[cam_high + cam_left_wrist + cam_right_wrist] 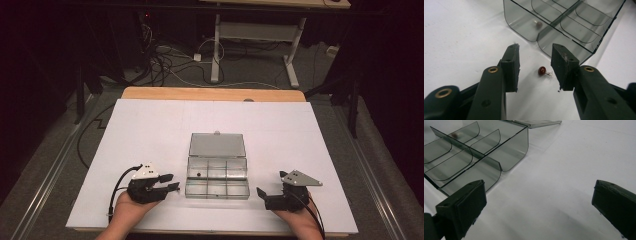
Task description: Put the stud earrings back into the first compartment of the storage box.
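Note:
A clear plastic compartment box (217,195) lies open mid-table, its lid (216,145) folded flat behind it. One small dark red bead-like piece (199,174) sits in the far left compartment. In the left gripper view that piece (538,24) shows through the box wall (521,27). A second small red piece with a short metal stub (542,70) lies on the white sheet just outside the box. My left gripper (535,50) is open, its jaws on either side of this piece without touching it. My right gripper (539,187) stands open wide over bare sheet, right of the box (509,157).
A white sheet (150,125) covers the wooden table (210,93). Both grippers (173,181) (262,197) rest near the front edge, one at each side of the box. Cables and a desk frame (216,45) lie on the floor beyond the table.

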Available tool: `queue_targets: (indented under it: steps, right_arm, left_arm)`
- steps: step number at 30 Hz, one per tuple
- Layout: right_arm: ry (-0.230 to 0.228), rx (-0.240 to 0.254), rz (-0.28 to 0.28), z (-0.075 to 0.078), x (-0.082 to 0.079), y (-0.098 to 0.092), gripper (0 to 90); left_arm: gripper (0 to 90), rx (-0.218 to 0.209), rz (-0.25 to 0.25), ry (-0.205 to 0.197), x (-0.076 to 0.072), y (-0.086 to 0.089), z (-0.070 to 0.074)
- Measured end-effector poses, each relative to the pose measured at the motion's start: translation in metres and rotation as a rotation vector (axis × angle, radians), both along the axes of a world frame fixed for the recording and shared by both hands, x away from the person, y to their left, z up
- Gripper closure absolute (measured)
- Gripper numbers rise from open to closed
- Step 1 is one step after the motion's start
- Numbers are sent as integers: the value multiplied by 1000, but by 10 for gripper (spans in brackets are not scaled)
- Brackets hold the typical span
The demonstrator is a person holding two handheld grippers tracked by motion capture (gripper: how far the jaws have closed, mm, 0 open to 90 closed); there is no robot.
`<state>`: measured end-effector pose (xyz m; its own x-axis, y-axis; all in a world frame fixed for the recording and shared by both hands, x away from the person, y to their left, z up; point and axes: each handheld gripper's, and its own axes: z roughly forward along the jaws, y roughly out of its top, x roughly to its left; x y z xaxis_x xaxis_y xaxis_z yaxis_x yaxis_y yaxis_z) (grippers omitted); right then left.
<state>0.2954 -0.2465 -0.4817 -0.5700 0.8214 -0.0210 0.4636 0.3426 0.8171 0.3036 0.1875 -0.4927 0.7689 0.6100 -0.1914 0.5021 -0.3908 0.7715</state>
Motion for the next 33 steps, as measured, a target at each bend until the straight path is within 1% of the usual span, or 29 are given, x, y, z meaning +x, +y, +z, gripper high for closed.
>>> queue_targets:
  steps: [5, 11, 14, 19, 23, 25, 33]
  right_arm:
    - [1, -1, 0, 0, 0, 0, 2]
    - [1, -4, 3, 0, 0, 0, 2]
    - [3, -6, 4, 0, 0, 0, 2]
    - [2, -5, 3, 0, 0, 0, 2]
    - [2, -6, 3, 0, 0, 0, 2]
    - [1, -4, 3, 0, 0, 0, 2]
    - [1, 1, 3, 0, 0, 0, 2]
  left_arm:
    - [602, 14, -8, -2, -1, -6, -2]
    - [625, 30, -23, 21, 0, -11, -8]
    - [642, 39, -25, 23, 0, -11, -9]
    - [646, 51, -24, 32, -1, -13, -11]
    - [691, 78, -21, 23, -2, -13, -13]
    - [698, 79, -17, 28, -3, -12, -13]
    - [753, 88, -7, 19, -5, -10, -13]
